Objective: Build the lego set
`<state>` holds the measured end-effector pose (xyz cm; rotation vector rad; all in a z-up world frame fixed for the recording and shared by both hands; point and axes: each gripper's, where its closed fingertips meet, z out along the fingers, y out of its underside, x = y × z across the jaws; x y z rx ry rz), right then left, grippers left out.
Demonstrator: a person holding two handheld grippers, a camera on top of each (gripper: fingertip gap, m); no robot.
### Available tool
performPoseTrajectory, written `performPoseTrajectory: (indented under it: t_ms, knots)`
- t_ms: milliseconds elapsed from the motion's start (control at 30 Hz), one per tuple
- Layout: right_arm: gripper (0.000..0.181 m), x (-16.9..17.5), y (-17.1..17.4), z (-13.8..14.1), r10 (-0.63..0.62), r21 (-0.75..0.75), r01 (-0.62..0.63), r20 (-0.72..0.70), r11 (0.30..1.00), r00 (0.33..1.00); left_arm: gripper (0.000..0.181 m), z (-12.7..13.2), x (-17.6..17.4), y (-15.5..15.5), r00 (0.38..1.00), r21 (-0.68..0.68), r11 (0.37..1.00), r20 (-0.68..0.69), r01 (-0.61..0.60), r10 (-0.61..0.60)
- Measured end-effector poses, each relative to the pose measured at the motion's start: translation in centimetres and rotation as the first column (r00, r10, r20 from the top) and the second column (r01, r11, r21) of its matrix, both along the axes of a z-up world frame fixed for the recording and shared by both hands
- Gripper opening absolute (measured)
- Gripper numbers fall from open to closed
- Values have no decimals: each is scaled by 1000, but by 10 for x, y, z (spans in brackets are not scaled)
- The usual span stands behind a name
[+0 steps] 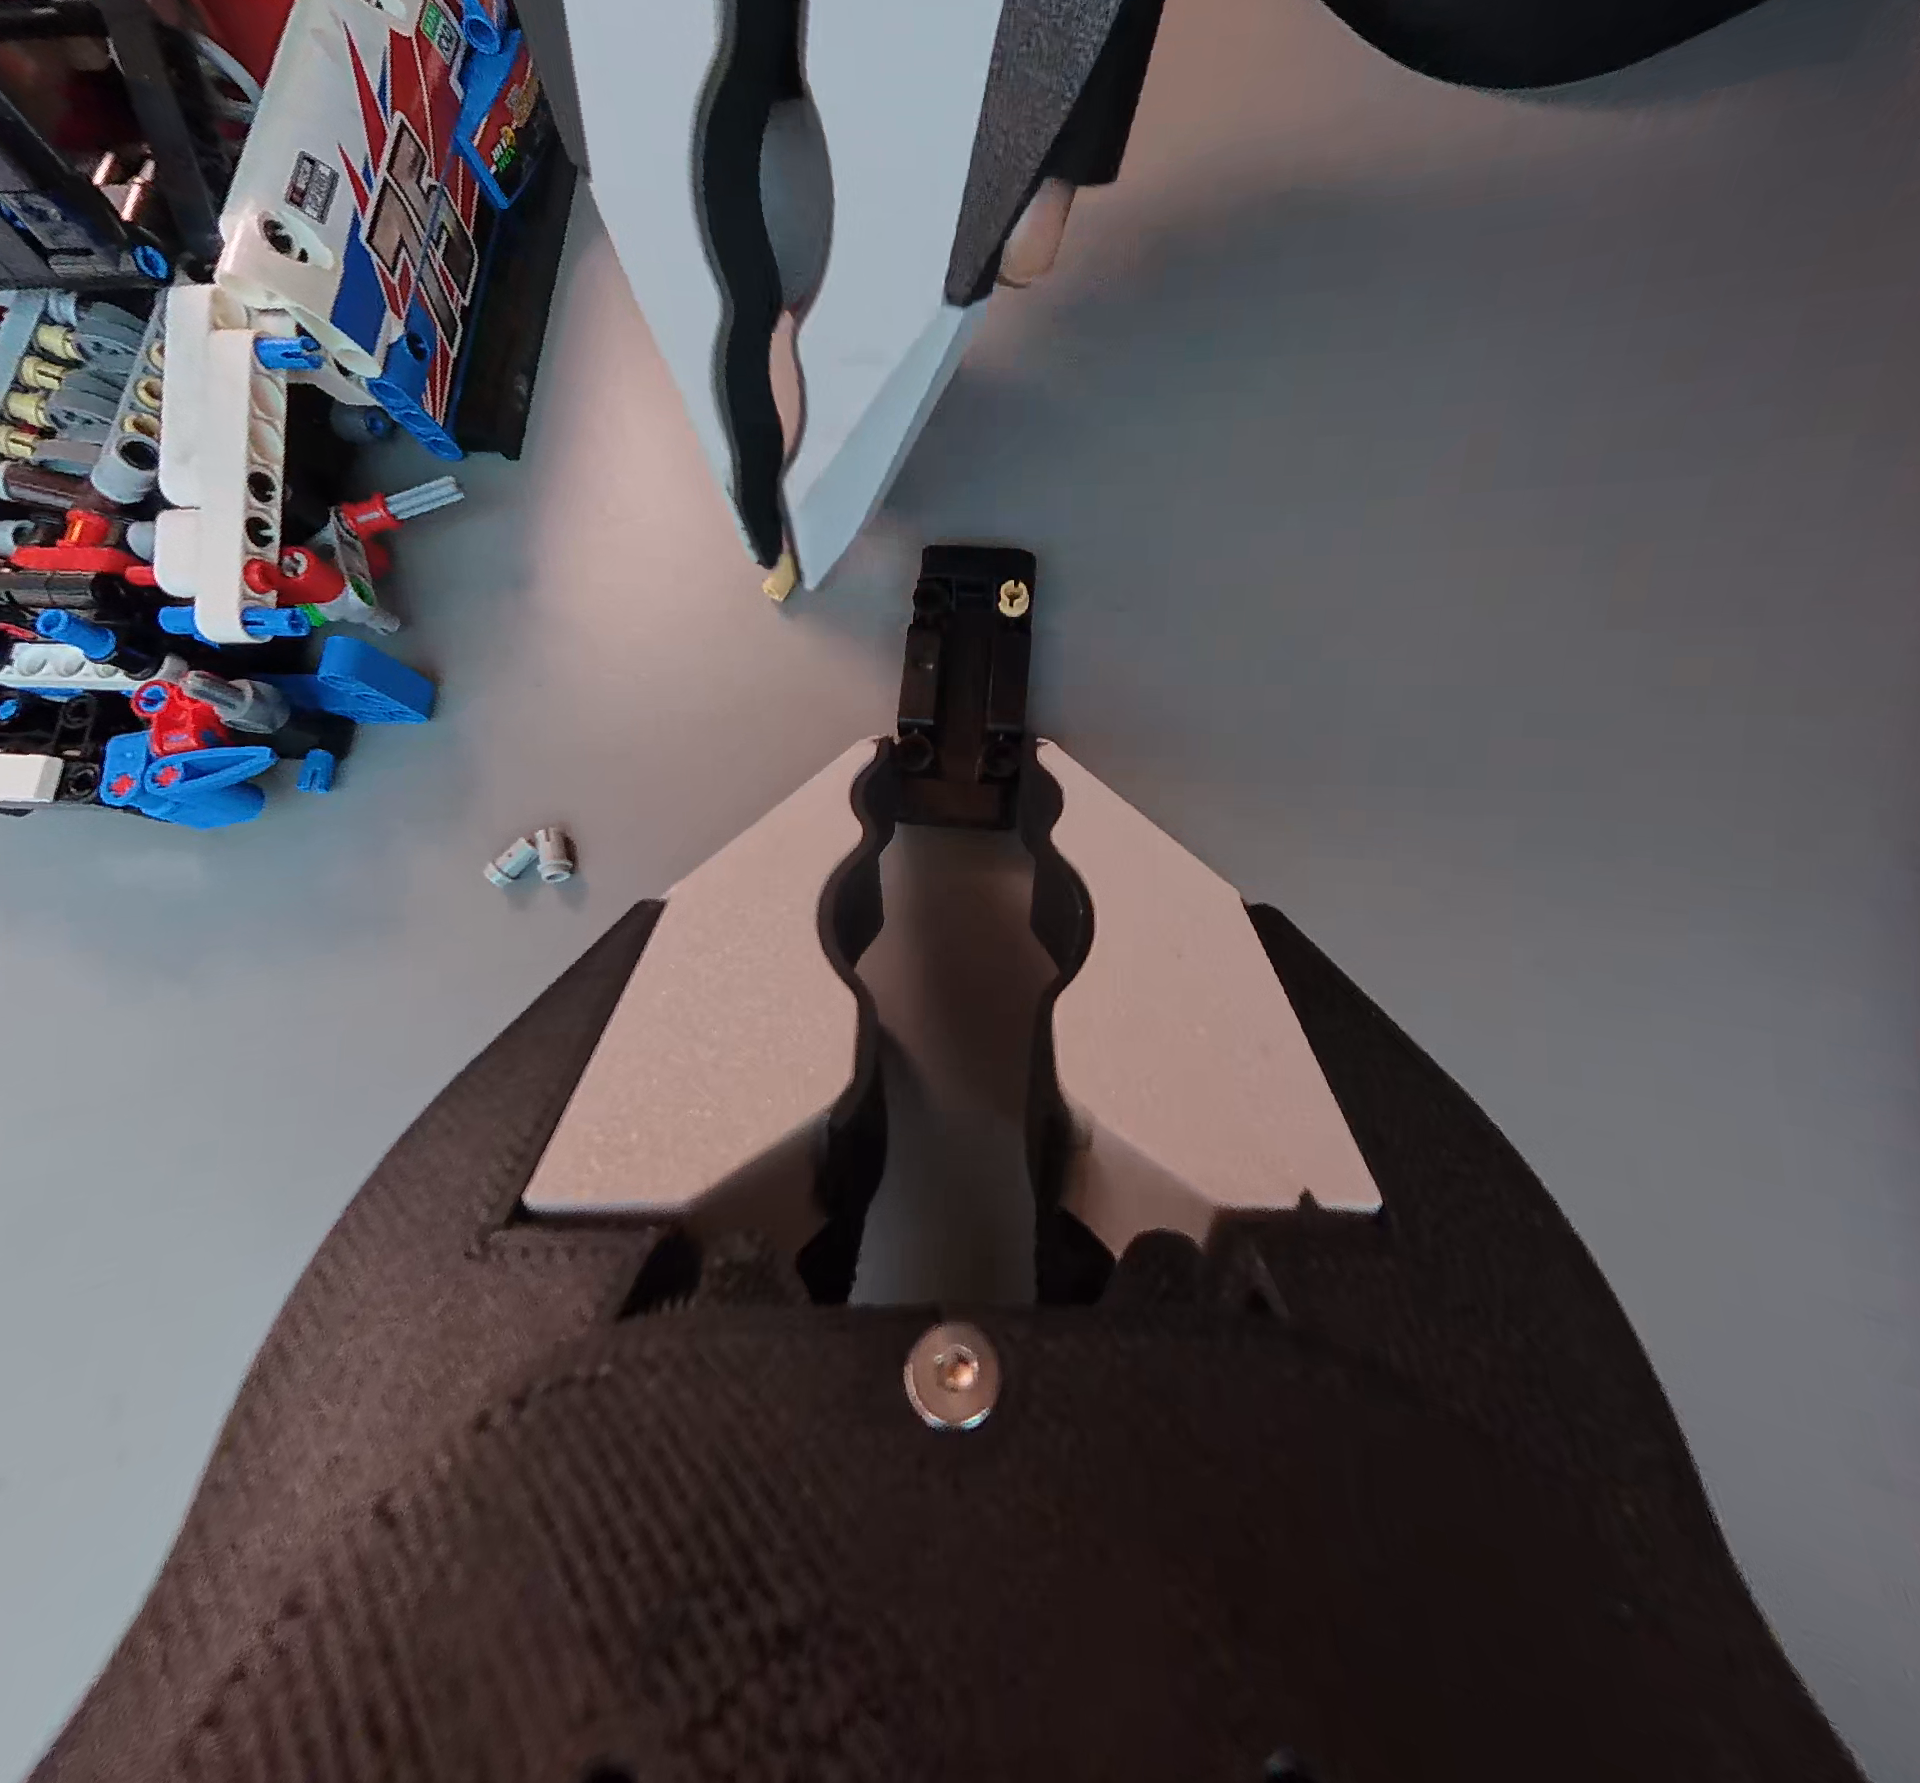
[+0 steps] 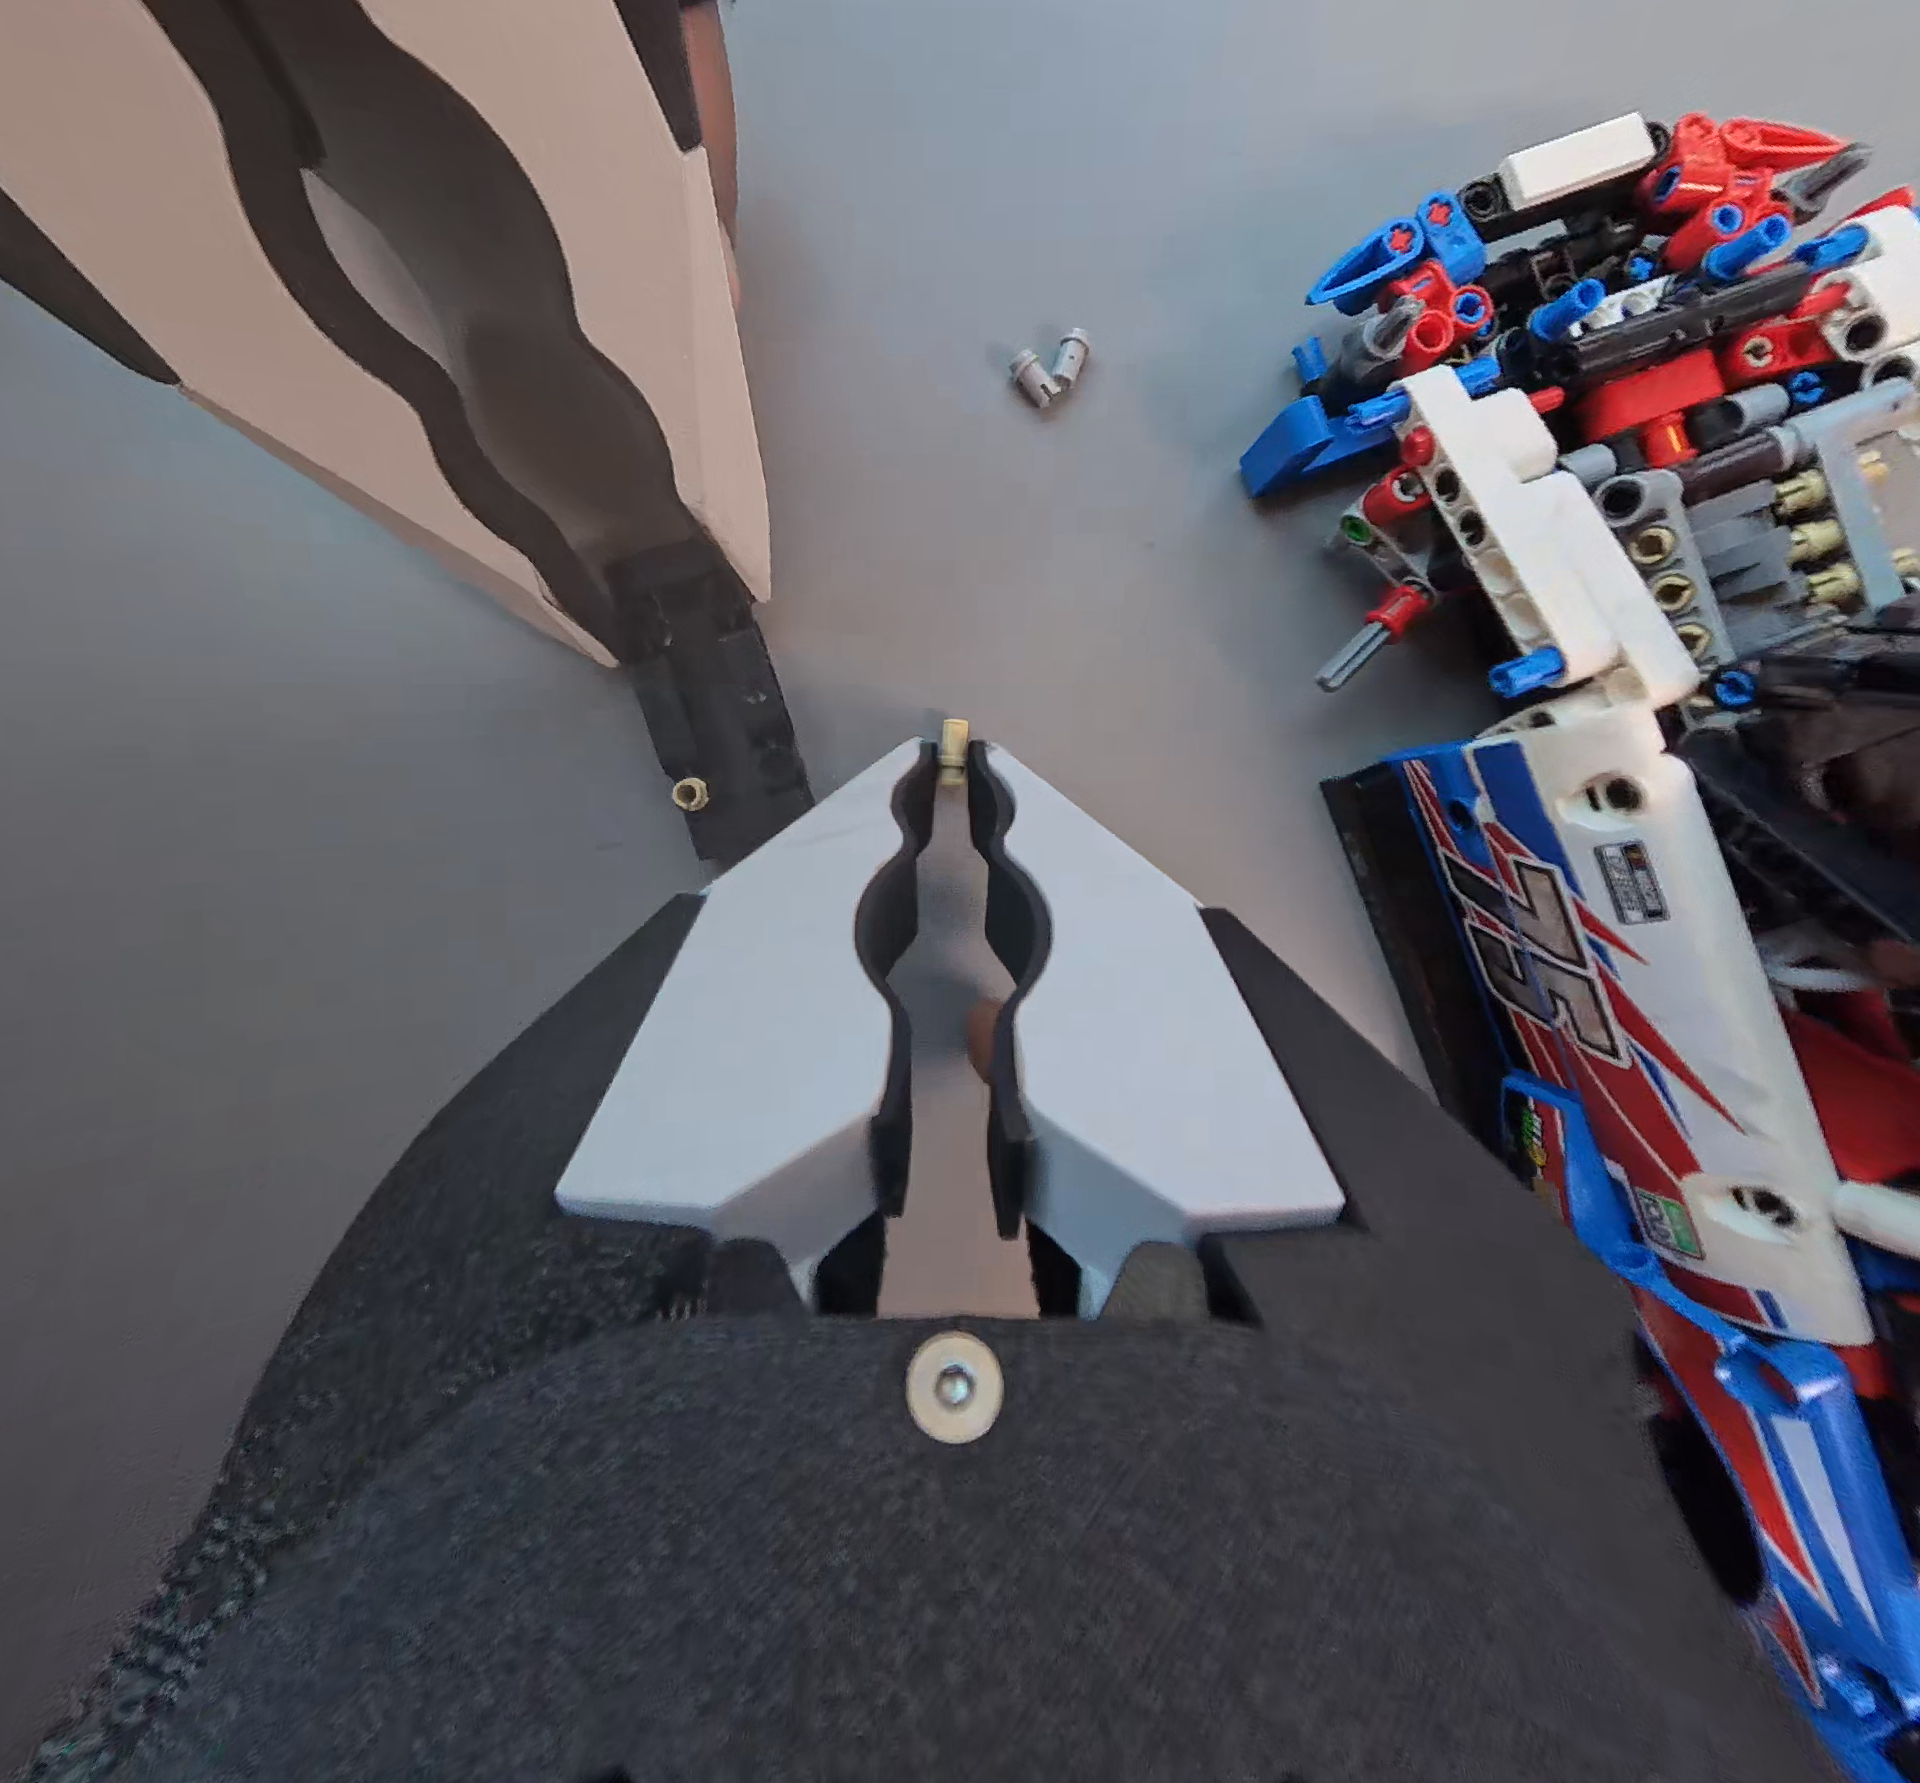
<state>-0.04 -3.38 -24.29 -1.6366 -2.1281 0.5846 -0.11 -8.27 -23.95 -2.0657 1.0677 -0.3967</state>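
**Tan pin poised beside the black assembly**

Grey tabletop (image 1: 1455, 694) runs under everything, matte and evenly lit. Going left to right in my left wrist view, the half-built lego model (image 1: 208, 403) comes first, a crowded mass of white, blue and red pieces with a stickered white panel along its top. Just off its near corner lie two small grey pins (image 1: 532, 855), touching each other on the bare surface. Further right my right gripper (image 1: 777, 580) reaches down from above, its fingers pinched together on a small tan pin (image 1: 780, 582). Next to it, apart but close, my left gripper (image 1: 961, 757) clamps the near end of a black beam assembly (image 1: 971, 653), fingers set narrow against its sides. A second tan pin (image 1: 1010, 599) sits in a hole at the assembly's far end. At the upper right edge a dark rounded shape shows, too cropped for me to name.

From my right wrist view, the order reverses: the black assembly at left, the tan pin between my fingertips in the middle, the model at right.
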Motion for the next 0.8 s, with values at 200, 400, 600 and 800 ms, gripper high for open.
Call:
performPoseTrajectory:
  t_ms: [200, 400, 600, 800]
  knots:
    - [2, -11, -29, 38, 159, 40, -154, -187, 987, 970, 24, 40, -2, 5, 929, -113, 993, 361, -40, 78]
    - [2, -14, -52, 69, 275, 218, -217, -290, 951, 917, 10, 71, -2, 1, 762, -243, 969, 637, 53, 118]
    - [2, -9, -68, 105, 312, 237, -226, -440, 945, 842, 2, 105, 2, -12, 561, -254, 941, 823, 223, 90]
    - [2, -7, -89, 153, 316, 229, -218, -650, 949, 691, 1, 153, 2, -34, 250, -124, 894, 968, 431, 14]
